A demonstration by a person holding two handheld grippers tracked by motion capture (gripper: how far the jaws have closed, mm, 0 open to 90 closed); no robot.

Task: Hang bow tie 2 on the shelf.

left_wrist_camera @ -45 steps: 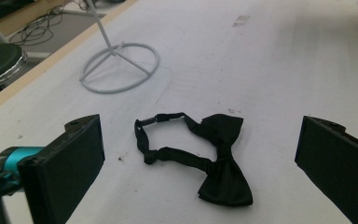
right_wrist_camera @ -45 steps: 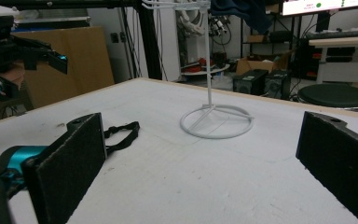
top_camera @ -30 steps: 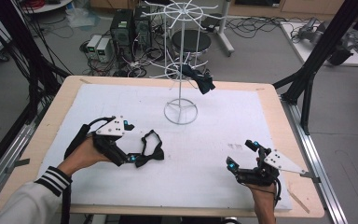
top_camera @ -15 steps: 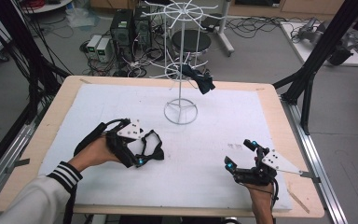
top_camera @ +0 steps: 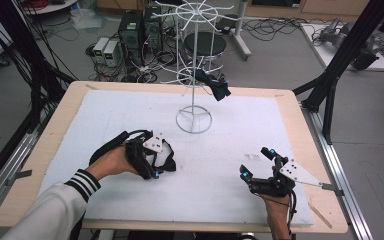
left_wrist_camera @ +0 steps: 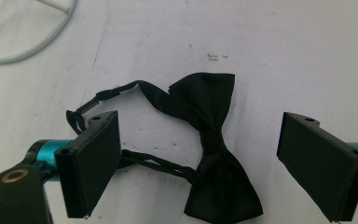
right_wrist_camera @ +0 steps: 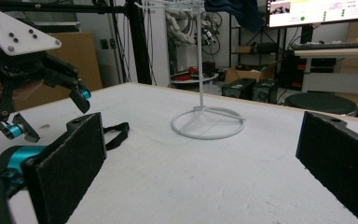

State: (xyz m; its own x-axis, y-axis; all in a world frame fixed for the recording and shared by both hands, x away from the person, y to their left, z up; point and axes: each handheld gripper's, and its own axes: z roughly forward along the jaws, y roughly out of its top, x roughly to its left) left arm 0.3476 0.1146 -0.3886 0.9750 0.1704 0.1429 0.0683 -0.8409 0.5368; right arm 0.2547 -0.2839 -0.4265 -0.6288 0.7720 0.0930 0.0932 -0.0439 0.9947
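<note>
Left claw (left_wrist_camera: 200, 158) down over the bow tie (left_wrist_camera: 212, 140) on the white worktop (top_camera: 260, 135), left of centre in the high view. Jaws stand apart and have just been closing; the bow tie lies between them, pads not yet pressing on it. In the left gripper view the knot sits midway between the two black pads, nearer wing low in the frame, farther wing up and slightly left. The strap (left_wrist_camera: 121, 91) loops away to the left, passing behind the left pad, with a clasp at its far bend. Bow tie lies flat on the worktop, near the ring base of the white wire stand (top_camera: 194, 120) but apart from it.

Right claw (top_camera: 259, 162) held low over the near right part of the worktop, well apart from the bow tie. Jaws wide apart, nothing between them. The right gripper view looks level across the worktop at the stand's base, with the left claw at its left edge and a piece of strap beside it.

A second bow tie (top_camera: 215, 86), dark, hangs from a lower arm of the stand.
</note>
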